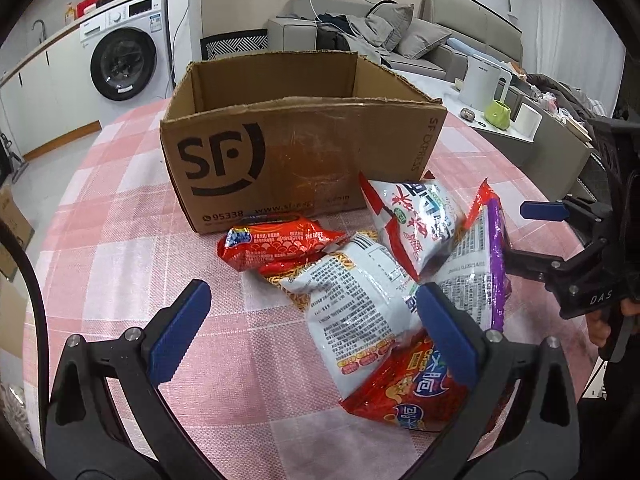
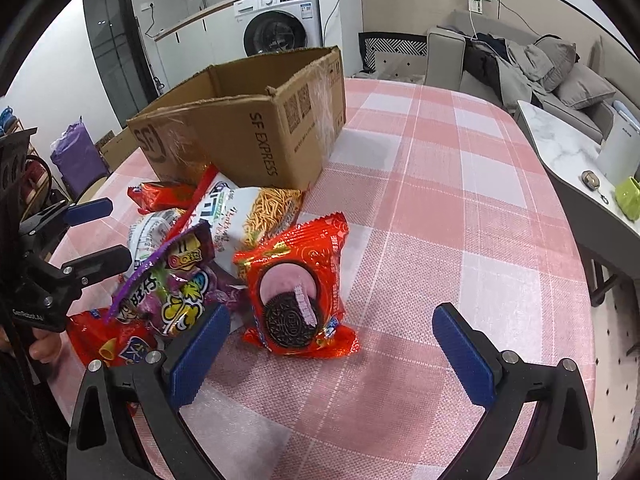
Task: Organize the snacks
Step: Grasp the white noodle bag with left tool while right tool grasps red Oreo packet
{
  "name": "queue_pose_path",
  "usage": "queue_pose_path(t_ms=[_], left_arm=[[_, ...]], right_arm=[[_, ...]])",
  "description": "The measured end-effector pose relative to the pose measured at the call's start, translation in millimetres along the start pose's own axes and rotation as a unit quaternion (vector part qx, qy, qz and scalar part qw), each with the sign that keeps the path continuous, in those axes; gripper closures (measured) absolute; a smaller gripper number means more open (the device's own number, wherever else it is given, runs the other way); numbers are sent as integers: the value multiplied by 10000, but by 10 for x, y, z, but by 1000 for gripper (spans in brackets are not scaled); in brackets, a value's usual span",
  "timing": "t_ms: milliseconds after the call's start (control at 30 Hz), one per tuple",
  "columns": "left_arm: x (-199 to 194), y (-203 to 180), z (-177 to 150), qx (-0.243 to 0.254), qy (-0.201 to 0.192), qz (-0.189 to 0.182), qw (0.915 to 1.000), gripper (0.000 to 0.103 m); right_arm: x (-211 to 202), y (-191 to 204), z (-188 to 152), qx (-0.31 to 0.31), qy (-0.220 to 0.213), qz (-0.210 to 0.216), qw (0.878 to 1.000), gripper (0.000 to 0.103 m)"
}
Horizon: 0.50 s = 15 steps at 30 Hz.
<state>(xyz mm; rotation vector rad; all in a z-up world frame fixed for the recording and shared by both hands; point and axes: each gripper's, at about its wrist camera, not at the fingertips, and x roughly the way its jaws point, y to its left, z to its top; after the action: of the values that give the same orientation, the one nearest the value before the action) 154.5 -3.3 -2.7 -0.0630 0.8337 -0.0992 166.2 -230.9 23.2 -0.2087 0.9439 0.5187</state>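
One Oreo packet (image 2: 298, 288) visible only from right wrist

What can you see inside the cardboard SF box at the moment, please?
Inside the cardboard box, only bare inner walls show; no snack is visible. Its floor is hidden behind the front wall, so something lying flat there cannot be ruled out.

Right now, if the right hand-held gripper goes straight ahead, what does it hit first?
Probably the red Oreo packet, lying just ahead of the open right hand-held gripper, slightly toward its left finger; depth is uncertain.

box (image 1: 304, 152) interior hidden | purple packet (image 1: 486, 276) partly covered, label perhaps unreadable
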Motion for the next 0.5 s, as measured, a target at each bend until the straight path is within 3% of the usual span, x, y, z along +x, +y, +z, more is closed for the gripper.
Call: queue_pose_path(t_ms=[367, 500], left_arm=[[171, -168, 108, 20, -38, -35, 10000, 1], [283, -236, 157, 113, 29, 146, 9998, 0]], right_arm=[[82, -8, 7, 24, 110, -122, 9999, 0], [114, 10, 1, 8, 135, -120, 9998, 0]])
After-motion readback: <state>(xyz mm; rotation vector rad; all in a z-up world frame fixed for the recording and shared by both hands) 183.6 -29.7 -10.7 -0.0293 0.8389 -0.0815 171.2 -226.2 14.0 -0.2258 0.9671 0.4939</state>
